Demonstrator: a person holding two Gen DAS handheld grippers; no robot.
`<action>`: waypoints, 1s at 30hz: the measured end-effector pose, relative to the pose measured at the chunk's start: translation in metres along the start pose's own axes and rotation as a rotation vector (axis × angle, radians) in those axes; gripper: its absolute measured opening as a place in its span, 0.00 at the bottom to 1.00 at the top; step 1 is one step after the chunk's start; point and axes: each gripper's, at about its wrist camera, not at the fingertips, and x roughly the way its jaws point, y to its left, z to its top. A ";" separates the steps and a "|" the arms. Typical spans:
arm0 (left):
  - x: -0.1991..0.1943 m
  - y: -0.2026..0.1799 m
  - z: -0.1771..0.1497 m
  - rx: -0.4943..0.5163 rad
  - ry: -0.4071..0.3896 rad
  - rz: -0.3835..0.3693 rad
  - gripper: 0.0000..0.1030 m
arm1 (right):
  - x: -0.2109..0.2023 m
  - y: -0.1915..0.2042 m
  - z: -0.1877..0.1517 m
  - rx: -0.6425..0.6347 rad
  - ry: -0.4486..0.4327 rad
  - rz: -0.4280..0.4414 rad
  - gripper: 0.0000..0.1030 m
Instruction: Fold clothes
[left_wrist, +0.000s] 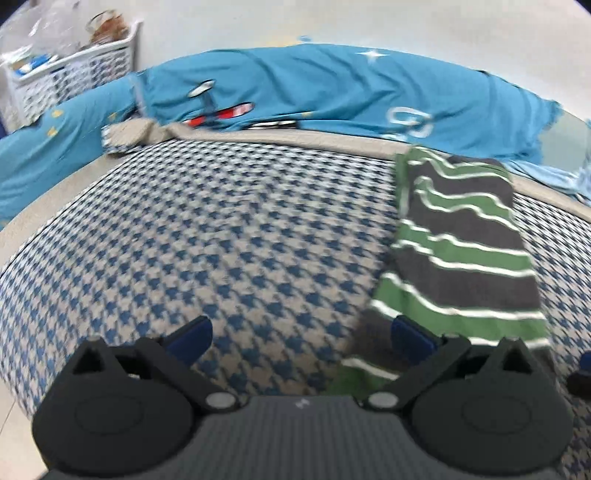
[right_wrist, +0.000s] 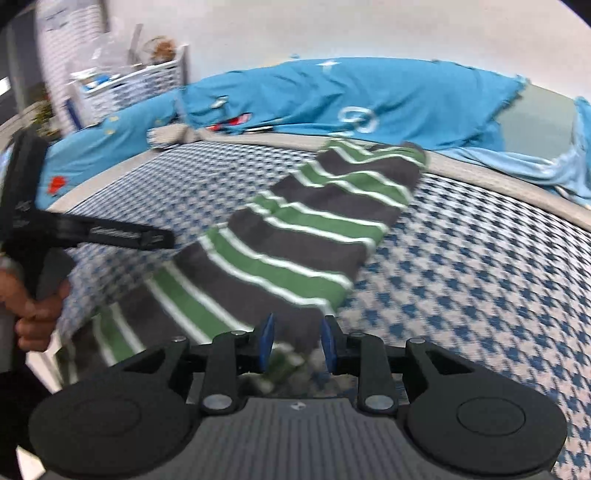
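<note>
A: Start on your left. Where does the striped garment (left_wrist: 461, 240) sit from your left gripper (left_wrist: 304, 332)?

B: At about one to two o'clock. It lies as a long folded strip on the houndstooth cover (left_wrist: 221, 229), running away from you toward the teal bedding (left_wrist: 332, 85). Your left gripper's jaws stand wide apart with only patterned cover between them; the near end of the strip passes just beside the right-hand pad (left_wrist: 410, 334), and you cannot tell whether it touches.

A: And your right gripper (right_wrist: 297, 347)?

B: Its jaws are narrowly parted, pads not meeting. The striped garment (right_wrist: 295, 243) stretches from nine o'clock up to one o'clock, and its near edge drops right in front of the gap. The blur there hides whether cloth sits between the pads.

A: What does each view give you that the other lacks?

B: Your right view shows your left hand (right_wrist: 37, 310) wrapped round the other gripper's handle at nine o'clock. Your left view shows the white basket (left_wrist: 77, 70) at eleven o'clock more plainly, and the beige cloth (left_wrist: 136, 134) at the cover's far edge.
</note>
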 end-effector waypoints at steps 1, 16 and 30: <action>0.000 -0.004 -0.001 0.010 0.004 -0.014 1.00 | -0.002 0.004 -0.001 -0.021 0.002 0.014 0.25; -0.001 -0.029 -0.023 0.087 0.050 -0.086 1.00 | -0.034 0.025 -0.036 -0.223 0.075 0.002 0.25; 0.008 -0.026 -0.028 0.071 0.089 -0.084 1.00 | -0.024 0.055 -0.039 -0.327 0.067 0.041 0.26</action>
